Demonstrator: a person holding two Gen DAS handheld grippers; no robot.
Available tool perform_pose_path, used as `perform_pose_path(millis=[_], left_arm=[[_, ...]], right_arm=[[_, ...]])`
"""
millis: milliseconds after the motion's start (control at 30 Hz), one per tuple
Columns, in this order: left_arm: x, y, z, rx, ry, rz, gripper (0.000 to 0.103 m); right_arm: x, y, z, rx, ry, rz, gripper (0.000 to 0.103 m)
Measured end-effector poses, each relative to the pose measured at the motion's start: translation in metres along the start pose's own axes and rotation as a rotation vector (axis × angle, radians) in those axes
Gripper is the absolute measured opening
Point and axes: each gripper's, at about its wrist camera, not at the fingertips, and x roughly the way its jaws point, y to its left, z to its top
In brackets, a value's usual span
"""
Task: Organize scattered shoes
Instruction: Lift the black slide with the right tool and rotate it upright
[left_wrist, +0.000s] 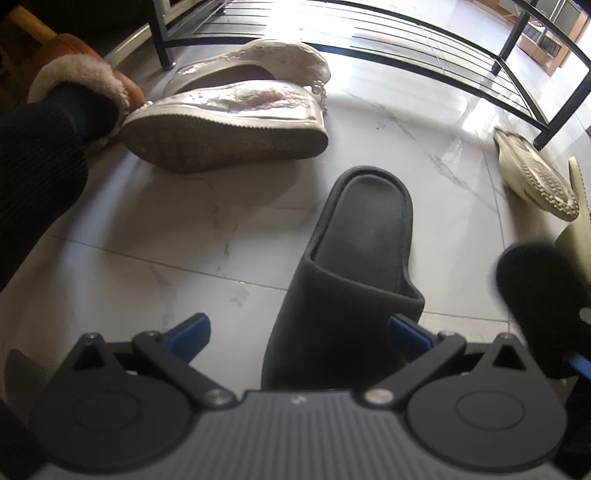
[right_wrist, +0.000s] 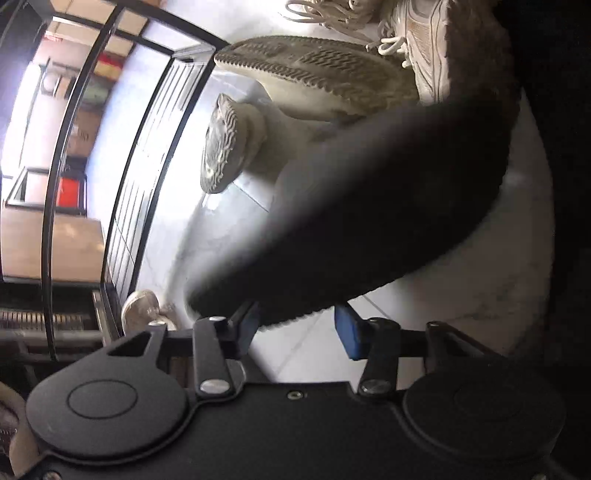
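Observation:
A black slipper (left_wrist: 354, 258) lies on the pale tile floor, its toe end toward me. My left gripper (left_wrist: 299, 332) hangs over that toe end with jaws wide apart; the right pad (left_wrist: 406, 332) is beside the slipper and the left pad (left_wrist: 192, 328) stands clear of it. A second black slipper (right_wrist: 369, 206), blurred and very close, fills the gap of my right gripper (right_wrist: 295, 325), with both blue pads against its edge. This same slipper shows as a dark blur (left_wrist: 532, 291) at the right of the left wrist view.
A black metal shoe rack (left_wrist: 369, 40) (right_wrist: 147, 147) stands behind. Two pink-white sneakers (left_wrist: 225, 122) lie on their sides beside a person's foot in an orange fleece slipper (left_wrist: 85, 74). Cream shoes (left_wrist: 535, 184) (right_wrist: 314, 77) lie sole up, and white laced sneakers (right_wrist: 417, 44) sit beyond.

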Motion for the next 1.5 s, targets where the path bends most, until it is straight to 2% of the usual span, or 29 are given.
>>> perform_pose_path(millis=[33,100,167,233,300,367,467,533,700,767,867,967,1000,1067,1167,1233,1267,1300,1367,1400,1500], left_arm=[[0.000,0.000,0.000,-0.002,0.001,0.000,0.102],[0.000,0.001,0.000,-0.006,0.003,0.000,0.102],[0.000,0.001,0.000,-0.010,0.005,0.000,0.102],[0.001,0.002,0.000,-0.013,0.010,-0.001,0.102],[0.001,0.001,0.000,-0.010,0.014,-0.004,0.102],[0.002,0.001,0.000,-0.008,0.017,-0.008,0.102],[0.002,0.003,0.000,-0.018,0.017,-0.006,0.102],[0.002,0.003,0.000,-0.025,0.018,-0.003,0.102],[0.005,0.001,-0.001,-0.014,0.030,0.000,0.102],[0.005,0.001,-0.001,-0.013,0.032,0.003,0.102],[0.007,0.003,0.000,-0.026,0.037,0.012,0.102],[0.008,0.001,-0.001,-0.019,0.044,0.008,0.102],[0.008,0.000,-0.001,-0.017,0.046,0.007,0.102],[0.009,-0.001,-0.001,-0.013,0.049,0.005,0.102],[0.009,-0.001,-0.002,-0.012,0.051,0.004,0.102],[0.009,0.001,-0.002,-0.022,0.054,0.004,0.102],[0.009,0.002,-0.002,-0.023,0.054,0.004,0.102],[0.009,0.002,-0.002,-0.025,0.056,0.004,0.102],[0.009,0.003,-0.002,-0.028,0.058,0.003,0.102],[0.009,0.004,-0.002,-0.031,0.058,0.003,0.102],[0.009,0.006,-0.001,-0.042,0.061,0.006,0.102]], right_arm=[[0.003,0.003,-0.001,-0.005,0.007,0.006,0.050],[0.006,0.006,-0.001,0.004,0.054,0.034,0.066],[0.005,0.012,0.001,-0.001,0.088,0.053,0.069],[-0.004,0.025,0.009,-0.084,0.054,0.031,0.077],[-0.015,0.043,0.023,-0.226,-0.013,-0.030,0.097],[-0.027,0.062,0.042,-0.426,-0.087,-0.143,0.097],[-0.034,0.066,0.058,-0.546,-0.144,-0.256,0.097],[-0.036,0.054,0.077,-0.545,-0.146,-0.299,0.098],[-0.017,0.011,0.101,-0.412,-0.089,-0.319,0.100],[-0.009,0.000,0.098,-0.394,-0.078,-0.323,0.103],[-0.006,-0.002,0.085,-0.458,-0.094,-0.348,0.101],[-0.006,0.009,0.068,-0.581,-0.070,-0.374,0.092],[-0.007,0.016,0.056,-0.659,-0.054,-0.383,0.084],[-0.003,0.020,0.047,-0.730,-0.035,-0.385,0.074],[0.005,0.033,0.020,-0.929,0.021,-0.400,0.075],[0.011,0.036,0.017,-0.959,0.020,-0.393,0.076],[0.013,0.037,0.015,-0.974,0.019,-0.390,0.083],[0.016,0.038,0.017,-0.961,0.019,-0.373,0.091],[0.021,0.035,0.031,-0.859,0.026,-0.319,0.098],[0.025,0.033,0.043,-0.771,0.034,-0.286,0.098],[0.033,0.028,0.059,-0.662,0.037,-0.246,0.098]])
